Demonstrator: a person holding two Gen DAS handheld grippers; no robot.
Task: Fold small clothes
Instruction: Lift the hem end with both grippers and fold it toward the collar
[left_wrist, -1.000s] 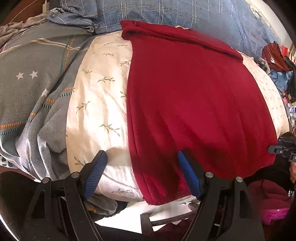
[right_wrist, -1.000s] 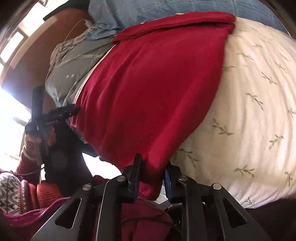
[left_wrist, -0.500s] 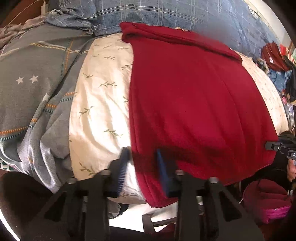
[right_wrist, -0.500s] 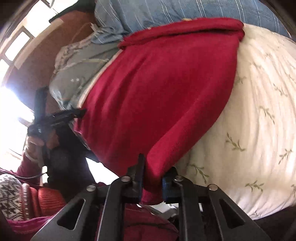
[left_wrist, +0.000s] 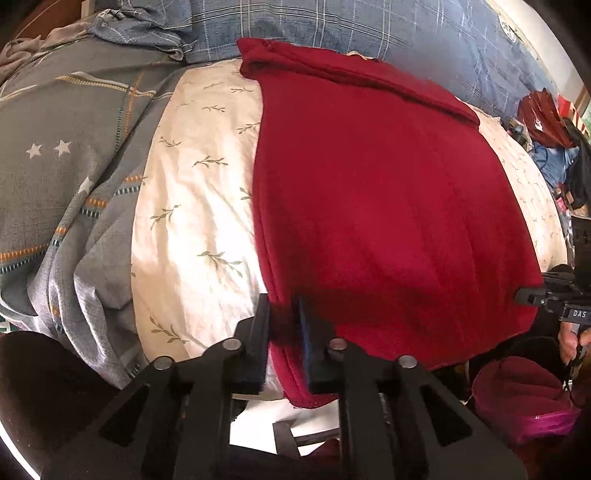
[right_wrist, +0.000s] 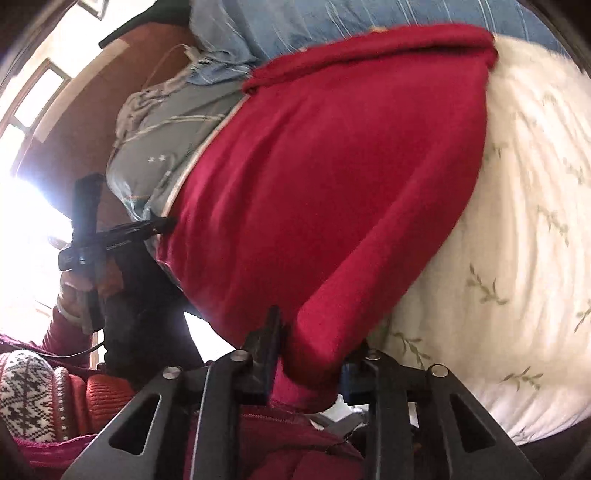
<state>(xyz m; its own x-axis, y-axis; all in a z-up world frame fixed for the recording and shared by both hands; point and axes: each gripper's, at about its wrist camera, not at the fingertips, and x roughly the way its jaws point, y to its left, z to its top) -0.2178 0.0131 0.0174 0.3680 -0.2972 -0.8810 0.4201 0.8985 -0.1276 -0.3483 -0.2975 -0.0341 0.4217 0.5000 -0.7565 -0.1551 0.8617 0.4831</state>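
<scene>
Left wrist: red garment (left_wrist: 369, 206) between tongs (left_wrist: 283, 332).

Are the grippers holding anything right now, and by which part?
Both hold the red garment: left gripper pinches its near left corner, right gripper its near right corner.

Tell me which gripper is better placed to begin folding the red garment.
Left. The left gripper has just closed on the near hem corner of the red garment. The jaws of the right gripper have just been opening, with bunched fabric between them, so its hold looks looser.
</scene>
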